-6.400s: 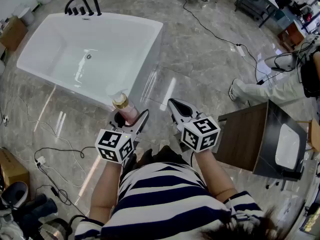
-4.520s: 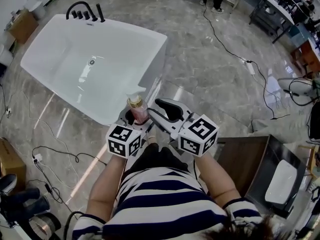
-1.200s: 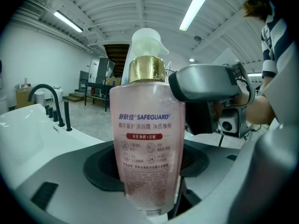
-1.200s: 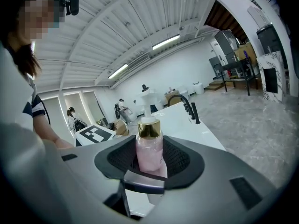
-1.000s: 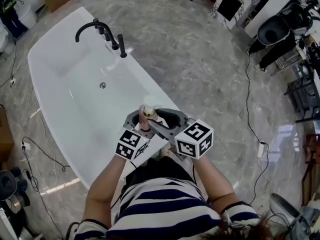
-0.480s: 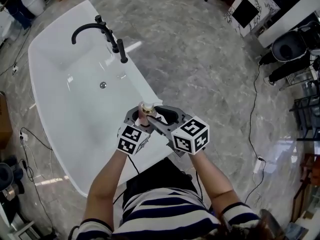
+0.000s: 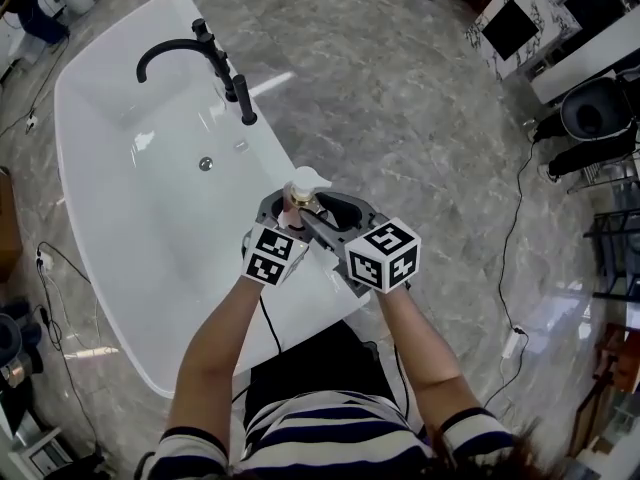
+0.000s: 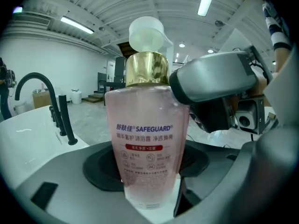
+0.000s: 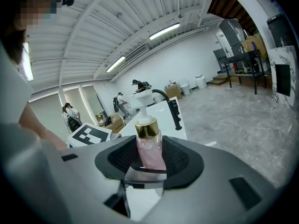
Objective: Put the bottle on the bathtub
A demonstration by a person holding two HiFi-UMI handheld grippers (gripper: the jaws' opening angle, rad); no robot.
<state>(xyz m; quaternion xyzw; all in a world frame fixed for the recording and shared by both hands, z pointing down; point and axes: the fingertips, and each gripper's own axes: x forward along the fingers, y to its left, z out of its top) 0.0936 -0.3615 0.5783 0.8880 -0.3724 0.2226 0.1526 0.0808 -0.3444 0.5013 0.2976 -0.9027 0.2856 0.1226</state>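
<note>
A clear pink soap bottle [image 7: 299, 196] with a gold collar and white pump stands upright just above the right rim of the white bathtub [image 7: 270, 153]. My left gripper [image 7: 283, 208] is shut on the bottle [image 8: 147, 148] low on its body. My right gripper [image 7: 320, 216] comes in from the right with its jaws wide apart, open. Its padded jaws stand on either side of the bottle [image 9: 150, 150]; one jaw lies beside the gold collar in the left gripper view. Whether the bottle's base rests on the rim is hidden.
A black curved faucet [image 7: 185, 53] with upright taps [image 7: 243, 108] stands on the tub's far rim, also in the left gripper view as the faucet [image 8: 28, 85]. The drain [image 7: 205, 163] is in the basin. Cables [image 7: 50, 263] lie on the marble floor; people [image 9: 70, 115] stand far off.
The person has walked up to the tub. Both grippers with the bottle have moved forward and down over the tub's right rim. The right gripper, at first apart, has closed in around the bottle.
</note>
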